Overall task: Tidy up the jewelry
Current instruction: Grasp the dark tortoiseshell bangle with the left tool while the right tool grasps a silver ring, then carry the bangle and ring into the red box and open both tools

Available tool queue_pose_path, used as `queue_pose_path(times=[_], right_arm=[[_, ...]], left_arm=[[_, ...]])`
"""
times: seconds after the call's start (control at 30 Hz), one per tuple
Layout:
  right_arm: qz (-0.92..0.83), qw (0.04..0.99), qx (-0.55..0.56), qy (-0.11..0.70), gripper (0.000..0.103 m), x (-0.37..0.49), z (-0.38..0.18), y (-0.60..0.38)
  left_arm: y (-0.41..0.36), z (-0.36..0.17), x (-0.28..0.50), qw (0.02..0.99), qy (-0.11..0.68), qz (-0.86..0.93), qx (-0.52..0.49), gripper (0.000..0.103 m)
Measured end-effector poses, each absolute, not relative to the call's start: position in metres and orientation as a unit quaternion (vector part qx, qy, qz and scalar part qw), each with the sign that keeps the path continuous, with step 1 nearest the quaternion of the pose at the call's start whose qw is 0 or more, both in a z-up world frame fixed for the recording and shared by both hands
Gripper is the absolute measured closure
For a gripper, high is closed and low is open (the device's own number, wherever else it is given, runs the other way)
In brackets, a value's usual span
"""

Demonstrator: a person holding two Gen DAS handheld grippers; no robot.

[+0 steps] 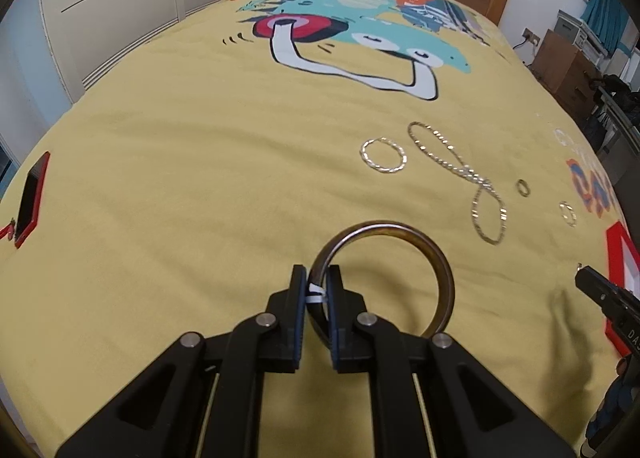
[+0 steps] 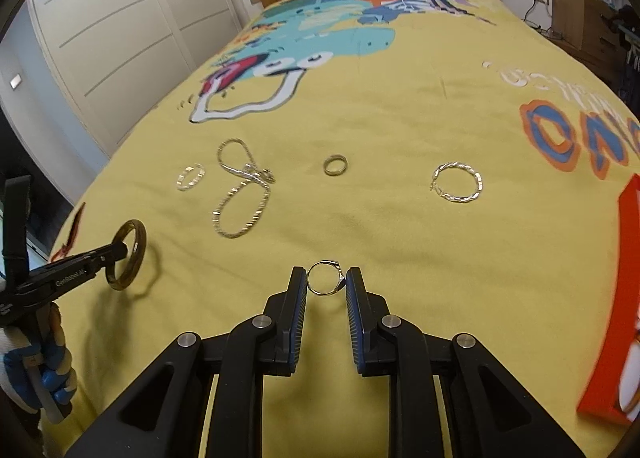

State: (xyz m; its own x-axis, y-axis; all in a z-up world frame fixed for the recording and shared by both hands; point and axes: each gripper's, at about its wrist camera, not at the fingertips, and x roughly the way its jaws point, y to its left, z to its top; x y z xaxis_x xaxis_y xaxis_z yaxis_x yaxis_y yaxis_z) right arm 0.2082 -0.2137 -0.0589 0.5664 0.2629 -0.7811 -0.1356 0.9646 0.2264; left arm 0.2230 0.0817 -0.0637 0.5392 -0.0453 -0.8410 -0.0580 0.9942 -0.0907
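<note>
My left claw (image 1: 318,282) is clamped on the bangle (image 1: 400,254), my right claw (image 2: 327,282) on a ring (image 2: 325,278). Pick-up step done; next, carry both to the red box (image 2: 612,338).

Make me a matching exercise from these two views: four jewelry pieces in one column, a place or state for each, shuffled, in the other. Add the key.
Column 1
1. bangle
2. small silver ring
3. chain
4. twisted hoop

Column 2
A. lying looped on the bedspread, untouched
B. clamped by its band in the left tool
C. lying alone on the right, near the red box
D. pinched between the pads of the right tool

Pairs: 1-B, 2-D, 3-A, 4-C
</note>
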Motion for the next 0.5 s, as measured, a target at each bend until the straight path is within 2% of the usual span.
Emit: queue_pose_path(times=[0.27, 0.5], right_arm=[[0.109, 0.894, 0.079, 0.426, 0.083, 0.153, -0.019, -0.224], [0.080, 0.907, 0.094, 0.402, 0.083, 0.101, 0.008, -0.262]], left_arm=[[0.066, -0.029, 0.180, 0.885, 0.461, -0.023, -0.055, 0.094], [0.012, -0.004, 0.148, 0.886, 0.454, -0.079, -0.053, 0.094]])
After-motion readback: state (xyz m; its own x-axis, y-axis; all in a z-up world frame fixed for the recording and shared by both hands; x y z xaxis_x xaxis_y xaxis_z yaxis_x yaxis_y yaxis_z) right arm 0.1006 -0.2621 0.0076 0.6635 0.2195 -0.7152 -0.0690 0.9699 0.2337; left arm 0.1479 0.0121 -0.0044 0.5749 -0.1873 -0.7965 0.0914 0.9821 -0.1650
